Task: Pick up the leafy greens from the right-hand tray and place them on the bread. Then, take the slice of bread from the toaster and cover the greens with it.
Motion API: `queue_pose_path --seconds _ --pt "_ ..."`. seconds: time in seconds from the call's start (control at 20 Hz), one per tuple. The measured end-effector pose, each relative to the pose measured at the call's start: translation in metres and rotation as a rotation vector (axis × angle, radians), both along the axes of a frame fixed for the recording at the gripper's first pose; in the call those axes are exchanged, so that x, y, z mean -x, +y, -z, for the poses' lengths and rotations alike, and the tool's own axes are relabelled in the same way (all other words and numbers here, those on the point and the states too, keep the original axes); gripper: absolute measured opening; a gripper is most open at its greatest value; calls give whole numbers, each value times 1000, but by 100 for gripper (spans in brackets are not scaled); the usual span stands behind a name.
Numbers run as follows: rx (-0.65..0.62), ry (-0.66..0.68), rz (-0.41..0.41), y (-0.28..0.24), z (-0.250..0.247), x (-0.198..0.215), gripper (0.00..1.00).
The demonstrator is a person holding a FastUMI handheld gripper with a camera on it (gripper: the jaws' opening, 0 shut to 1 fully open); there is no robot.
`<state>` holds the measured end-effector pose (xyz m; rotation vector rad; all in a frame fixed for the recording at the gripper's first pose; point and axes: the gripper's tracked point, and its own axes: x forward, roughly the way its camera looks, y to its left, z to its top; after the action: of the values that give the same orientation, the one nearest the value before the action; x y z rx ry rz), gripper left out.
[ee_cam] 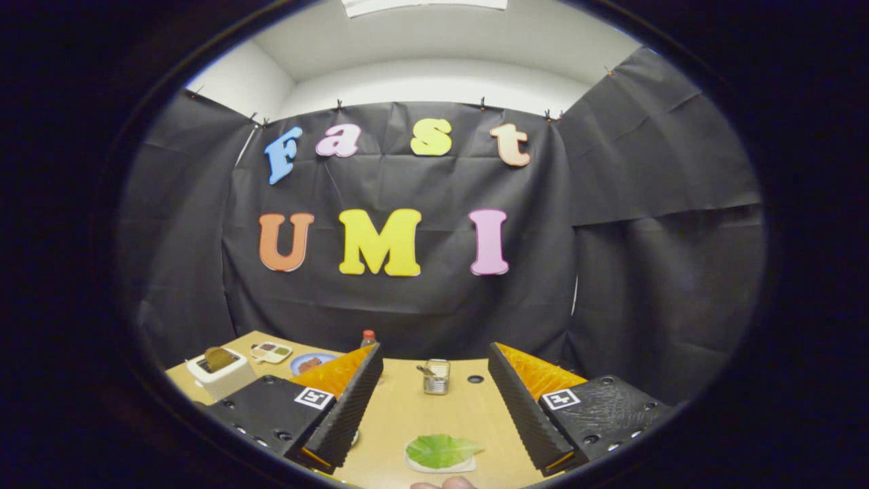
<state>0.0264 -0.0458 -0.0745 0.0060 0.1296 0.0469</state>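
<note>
A green leaf point(441, 449) lies flat on a white slice of bread point(440, 468) on the wooden table point(400, 414), low between my two fingers. My gripper point(434, 348) is open, its jaws wide apart with nothing between them, held above the table and over the leaf. Off beyond the left finger point(339, 414) stands a white toaster point(220, 380) with a brownish slice of bread point(217, 358) sticking up out of its slot.
Behind the toaster lie a small white tray point(271, 352) with coloured compartments and a blue plate point(311, 364) holding something reddish. A red-capped bottle point(367, 337) stands by the left fingertip. A metal can point(436, 377) stands ahead between the fingers. A fingertip point(448, 483) shows near the bread.
</note>
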Motion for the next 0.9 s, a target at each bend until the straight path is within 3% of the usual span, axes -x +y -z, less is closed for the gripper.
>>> queue_pose_path --seconds 0.45,0.9 --pt "-74 248 3 -66 197 -26 95" --pt "-171 463 -48 -72 349 -87 95"
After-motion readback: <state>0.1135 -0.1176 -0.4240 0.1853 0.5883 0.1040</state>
